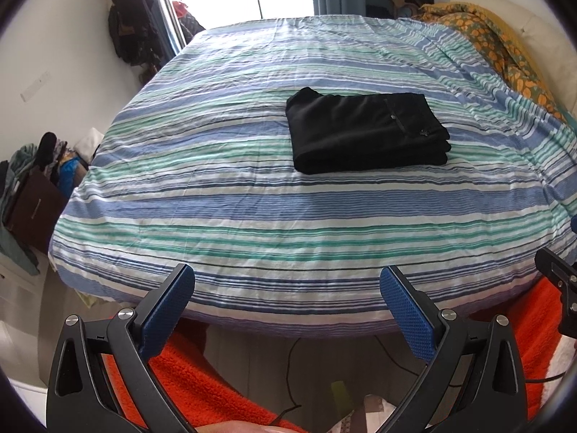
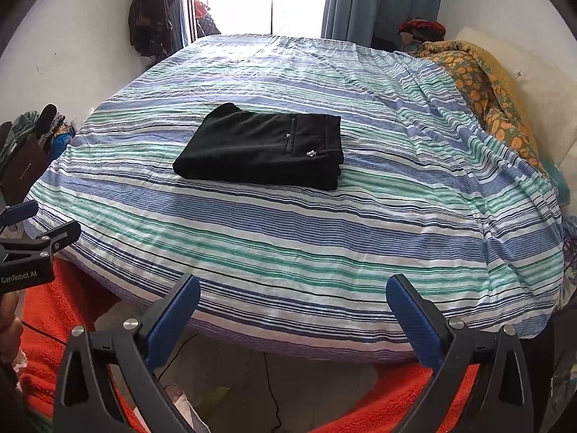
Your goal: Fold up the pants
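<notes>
The bed (image 1: 252, 216) fills both views, covered by a crinkled sheet striped in blue, green and white, with a rumpled orange-patterned blanket (image 1: 497, 43) heaped along its far right side. An orange, deep-piled towel or rug (image 1: 202, 382) is seen below the near edge of the bed. The pants (image 1: 364, 131) lie near the middle of the bed as a compact black rectangle of several stacked layers, matte and soft, with a welt pocket, a small button and a tiny pale emblem showing on top. The folding is judged to be finished, or nearly so; at most a squaring of the edges would be called for next. The left tongs (image 1: 286, 310) and the right tongs (image 2: 292, 319) are held wide apart and empty, well short of the pants, their blue pads finely textured.
</notes>
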`<action>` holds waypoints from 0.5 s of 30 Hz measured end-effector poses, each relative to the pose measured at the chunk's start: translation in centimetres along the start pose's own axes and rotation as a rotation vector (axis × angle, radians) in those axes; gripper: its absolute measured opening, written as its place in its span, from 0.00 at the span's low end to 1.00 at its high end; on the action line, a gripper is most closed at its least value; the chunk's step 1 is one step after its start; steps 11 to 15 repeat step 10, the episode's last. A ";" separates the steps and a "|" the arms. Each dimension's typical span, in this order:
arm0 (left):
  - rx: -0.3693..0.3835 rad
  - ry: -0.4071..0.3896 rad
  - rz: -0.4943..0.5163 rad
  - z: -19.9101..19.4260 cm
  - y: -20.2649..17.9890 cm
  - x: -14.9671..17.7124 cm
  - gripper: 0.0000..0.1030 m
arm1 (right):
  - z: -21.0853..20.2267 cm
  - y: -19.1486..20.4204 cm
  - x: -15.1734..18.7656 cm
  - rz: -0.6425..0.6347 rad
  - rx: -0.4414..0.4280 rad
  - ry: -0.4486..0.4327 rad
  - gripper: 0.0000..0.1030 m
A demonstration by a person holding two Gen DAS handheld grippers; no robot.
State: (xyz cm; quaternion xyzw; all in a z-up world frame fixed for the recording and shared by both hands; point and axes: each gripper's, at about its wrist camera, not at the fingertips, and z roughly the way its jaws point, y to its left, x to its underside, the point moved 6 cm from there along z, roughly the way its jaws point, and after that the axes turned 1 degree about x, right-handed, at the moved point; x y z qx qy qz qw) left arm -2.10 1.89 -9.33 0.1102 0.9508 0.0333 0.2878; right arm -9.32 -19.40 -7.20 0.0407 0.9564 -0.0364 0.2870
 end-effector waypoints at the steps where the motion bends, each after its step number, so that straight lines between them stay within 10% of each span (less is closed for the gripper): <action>1: 0.001 0.002 0.001 0.0 0.0 0.0 0.99 | 0.1 0.0 0.1 0.001 -0.003 0.003 0.99; 15: 0.009 0.004 0.004 0.2 -0.3 0.0 0.99 | 0.2 0.1 0.2 0.009 -0.008 -0.002 0.99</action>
